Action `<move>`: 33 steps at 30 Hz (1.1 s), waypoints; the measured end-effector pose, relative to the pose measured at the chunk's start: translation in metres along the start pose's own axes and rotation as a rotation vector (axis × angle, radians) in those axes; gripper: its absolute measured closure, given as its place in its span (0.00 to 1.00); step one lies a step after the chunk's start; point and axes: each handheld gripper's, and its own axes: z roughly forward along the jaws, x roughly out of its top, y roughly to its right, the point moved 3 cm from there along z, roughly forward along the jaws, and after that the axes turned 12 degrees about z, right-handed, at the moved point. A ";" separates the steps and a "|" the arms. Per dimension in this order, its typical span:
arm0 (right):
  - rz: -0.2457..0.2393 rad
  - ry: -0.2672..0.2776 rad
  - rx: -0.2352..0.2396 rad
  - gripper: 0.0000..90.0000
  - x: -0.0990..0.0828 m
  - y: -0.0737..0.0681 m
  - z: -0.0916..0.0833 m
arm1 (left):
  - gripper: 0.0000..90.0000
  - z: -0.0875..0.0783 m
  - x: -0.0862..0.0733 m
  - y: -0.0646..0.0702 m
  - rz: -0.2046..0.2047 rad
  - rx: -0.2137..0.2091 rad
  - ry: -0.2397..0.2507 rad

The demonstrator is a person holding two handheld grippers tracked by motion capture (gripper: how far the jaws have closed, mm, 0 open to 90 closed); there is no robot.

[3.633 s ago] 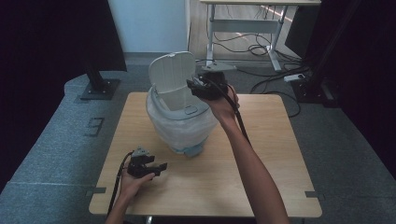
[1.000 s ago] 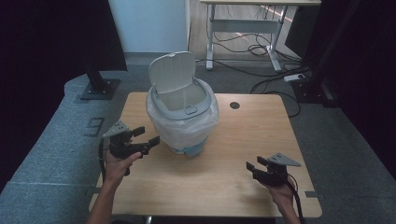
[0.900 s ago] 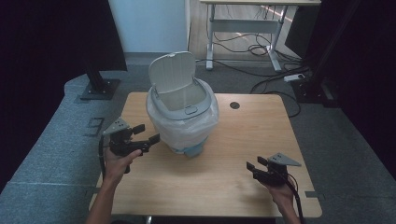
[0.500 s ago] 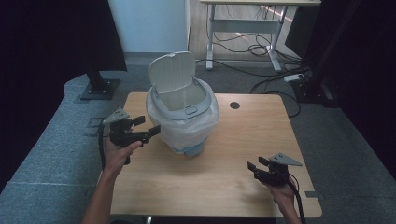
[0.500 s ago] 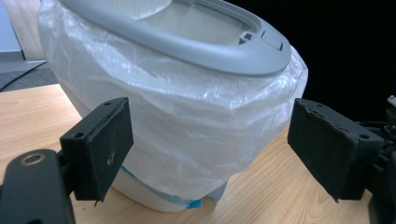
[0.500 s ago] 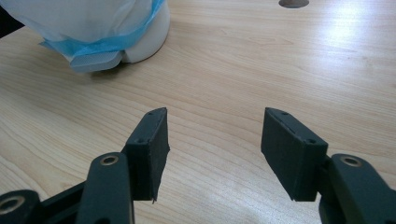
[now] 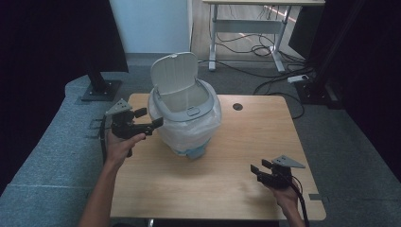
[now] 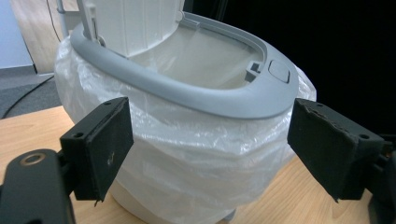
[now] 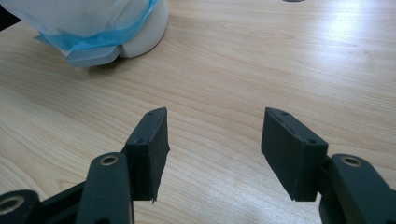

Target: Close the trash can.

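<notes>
A small white bin [image 7: 187,120] with a grey rim [image 8: 196,88] stands on the wooden table [image 7: 222,189], its lid [image 7: 174,73] tipped up. A clear plastic liner [image 8: 187,149] bulges out below the rim. My left gripper [image 7: 150,119] is raised at the bin's left side, open, with the bin's rim and liner showing between its pads [image 8: 100,144]. My right gripper [image 7: 257,171] rests low near the table's front right corner, open, with bare wood between its pads [image 9: 149,144]. The bin's foot and the liner's blue band [image 9: 100,39] lie far ahead of it.
A round cable hole [image 7: 238,107] sits in the tabletop right of the bin. Grey floor surrounds the table; a black stand base [image 7: 99,90] is at the far left. A desk frame and cables [image 7: 265,42] lie beyond.
My left gripper has risen and moved in toward the bin's left side. The right gripper has stayed where it was at the front right.
</notes>
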 end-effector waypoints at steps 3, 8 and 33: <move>0.002 -0.002 -0.001 0.46 0.000 0.001 0.000 | 0.16 0.002 0.002 -0.002 0.002 0.001 -0.001; 0.002 -0.010 -0.003 0.46 -0.002 0.001 0.002 | 0.16 0.004 0.007 -0.009 -0.002 0.003 0.004; 0.026 -0.014 -0.012 0.46 -0.003 0.010 0.003 | 0.16 0.044 0.032 -0.064 -0.008 0.034 0.017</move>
